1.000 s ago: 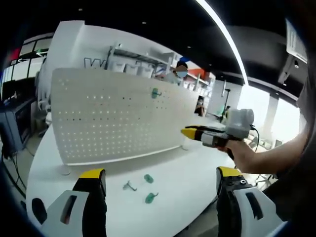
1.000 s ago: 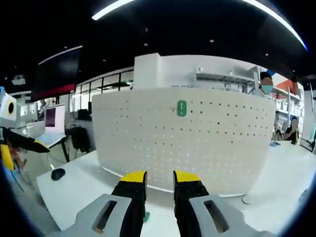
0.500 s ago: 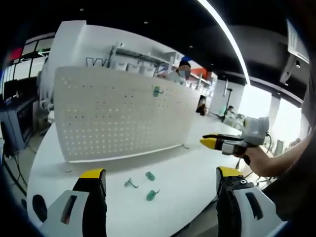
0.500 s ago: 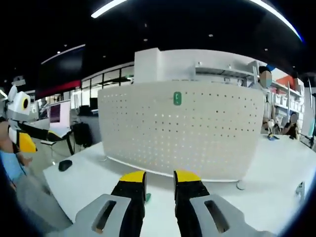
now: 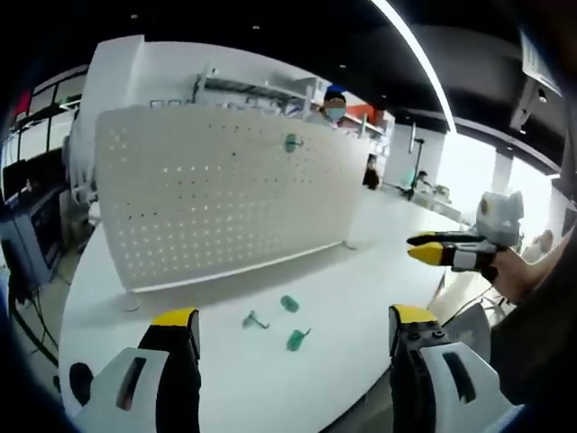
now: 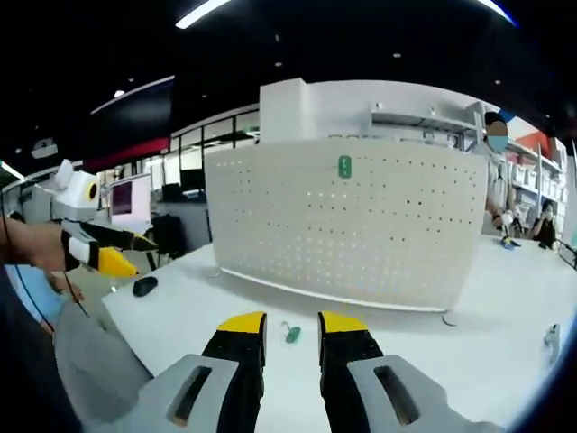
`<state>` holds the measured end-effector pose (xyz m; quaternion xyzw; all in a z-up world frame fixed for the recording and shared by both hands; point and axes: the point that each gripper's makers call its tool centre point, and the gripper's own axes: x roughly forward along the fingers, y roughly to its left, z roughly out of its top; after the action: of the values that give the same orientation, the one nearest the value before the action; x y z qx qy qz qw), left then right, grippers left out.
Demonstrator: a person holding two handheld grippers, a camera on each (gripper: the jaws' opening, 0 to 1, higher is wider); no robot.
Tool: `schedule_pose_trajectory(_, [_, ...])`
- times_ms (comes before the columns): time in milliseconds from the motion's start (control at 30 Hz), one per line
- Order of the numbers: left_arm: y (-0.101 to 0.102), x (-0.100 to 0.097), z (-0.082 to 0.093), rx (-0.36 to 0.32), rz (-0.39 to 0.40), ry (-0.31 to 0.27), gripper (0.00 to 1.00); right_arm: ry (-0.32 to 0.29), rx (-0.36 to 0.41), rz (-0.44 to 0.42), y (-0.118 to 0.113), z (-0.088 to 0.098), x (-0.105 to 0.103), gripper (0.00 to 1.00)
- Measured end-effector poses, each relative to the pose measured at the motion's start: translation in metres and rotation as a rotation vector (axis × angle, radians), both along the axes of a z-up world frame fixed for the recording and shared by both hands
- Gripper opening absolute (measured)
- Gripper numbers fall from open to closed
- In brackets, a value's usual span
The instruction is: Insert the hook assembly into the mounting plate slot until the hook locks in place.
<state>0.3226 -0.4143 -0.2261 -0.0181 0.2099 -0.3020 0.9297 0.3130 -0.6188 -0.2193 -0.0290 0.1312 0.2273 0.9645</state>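
In the left gripper view, the left gripper point(image 5: 287, 329) sits at the bottom of the frame with its jaws wide apart and empty. A white pegboard point(image 5: 207, 203) stands upright on the white table point(image 5: 379, 262), with one green hook point(image 5: 291, 142) mounted near its top edge. Three loose hooks point(image 5: 276, 317) lie on the table in front of the pegboard, centre of frame. In the right gripper view, the right gripper point(image 6: 290, 327) shows jaws close together with a narrow gap, holding nothing.
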Motion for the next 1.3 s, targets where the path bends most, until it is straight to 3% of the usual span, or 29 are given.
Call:
schedule_pose_trajectory(67, [0.003,0.006,-0.002,0.003,0.000,-0.015,0.81,0.008,-0.013,0.016,0.003,-0.003,-0.007,0.21])
schedule_pose_trajectory(200, [0.003,0.016,-0.009,0.016,-0.005,-0.006,0.82,0.024,-0.008,0.032,0.006,-0.005,-0.015,0.22])
schedule_pose_trajectory(633, [0.008,0.035,-0.044,0.087,-0.042,0.074,0.77,0.096,-0.019,0.088,0.016,-0.024,-0.026,0.22])
schedule_pose_trajectory(733, [0.005,0.041,-0.047,0.107,-0.061,0.067,0.66,0.108,-0.025,0.094,0.017,-0.028,-0.026,0.22])
schedule_pose_trajectory(967, [-0.005,0.062,-0.071,0.139,-0.107,0.110,0.63,0.123,-0.025,0.102,0.015,-0.030,-0.018,0.22])
schedule_pose_trajectory(1067, [-0.010,0.072,-0.070,0.138,-0.127,0.083,0.62,0.126,-0.029,0.104,0.014,-0.031,-0.014,0.21])
schedule_pose_trajectory(1200, [-0.015,0.086,-0.081,0.162,-0.149,0.091,0.52,0.135,-0.022,0.097,0.011,-0.032,-0.010,0.21])
schedule_pose_trajectory(1300, [-0.018,0.093,-0.095,0.177,-0.165,0.130,0.54,0.144,-0.018,0.093,0.009,-0.034,-0.007,0.21])
